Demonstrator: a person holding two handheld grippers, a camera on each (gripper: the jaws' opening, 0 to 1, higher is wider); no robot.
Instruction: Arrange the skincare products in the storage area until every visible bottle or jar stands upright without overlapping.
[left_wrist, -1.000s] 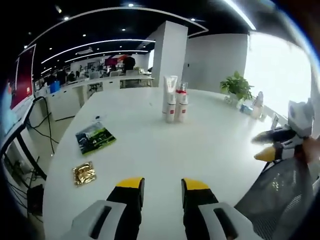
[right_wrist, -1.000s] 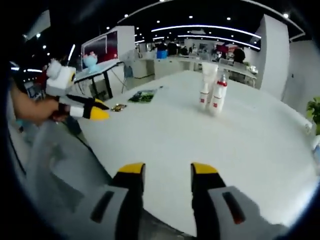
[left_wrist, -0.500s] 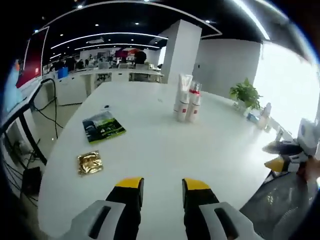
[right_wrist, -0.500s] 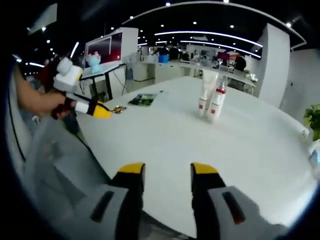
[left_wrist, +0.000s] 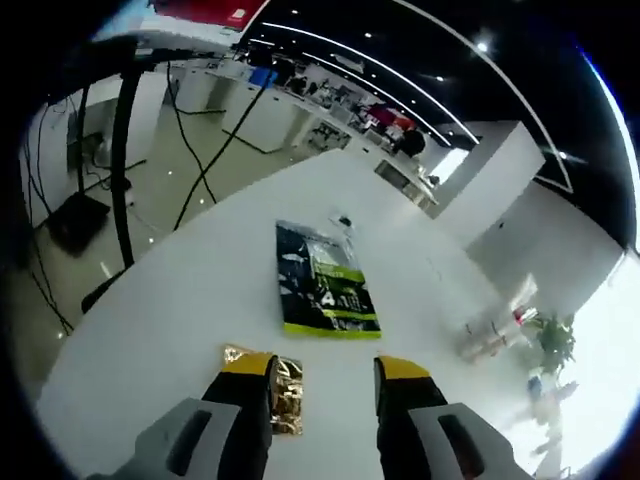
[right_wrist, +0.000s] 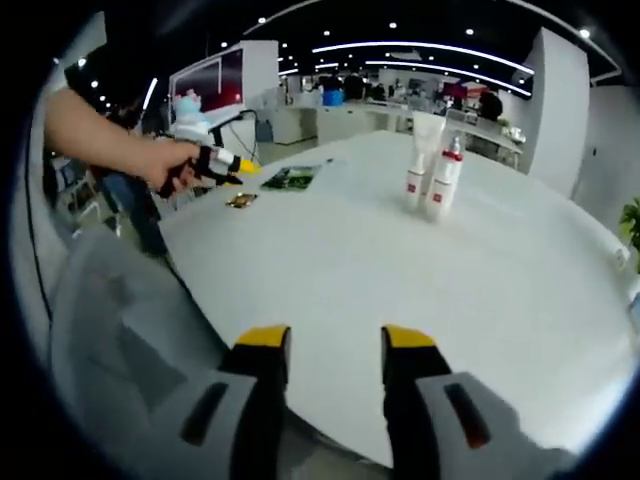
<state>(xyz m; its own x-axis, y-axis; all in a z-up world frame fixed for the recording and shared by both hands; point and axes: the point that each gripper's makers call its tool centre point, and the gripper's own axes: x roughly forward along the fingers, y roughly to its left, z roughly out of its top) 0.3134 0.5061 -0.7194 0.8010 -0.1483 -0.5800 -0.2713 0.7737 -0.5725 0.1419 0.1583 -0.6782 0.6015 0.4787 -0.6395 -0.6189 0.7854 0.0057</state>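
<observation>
Skincare bottles (right_wrist: 432, 178) stand upright in a tight cluster on the far part of the white table (right_wrist: 400, 290): a tall white tube (right_wrist: 422, 160) with red-labelled bottles pressed against it. In the left gripper view the same cluster (left_wrist: 495, 335) appears small and blurred at the right, well apart from the jaws. Left gripper (left_wrist: 325, 372): jaws spread, holding nothing, poised over a gold foil sachet (left_wrist: 282, 385) that lies partly beneath the left jaw; just beyond lies a dark green-printed packet (left_wrist: 322, 283), flat on the table. Right gripper (right_wrist: 336, 340): jaws spread, empty, above the near table edge. In its view a hand (right_wrist: 165, 165) holds the left gripper (right_wrist: 236, 166) near the sachet (right_wrist: 241, 200) and packet (right_wrist: 293, 178).
</observation>
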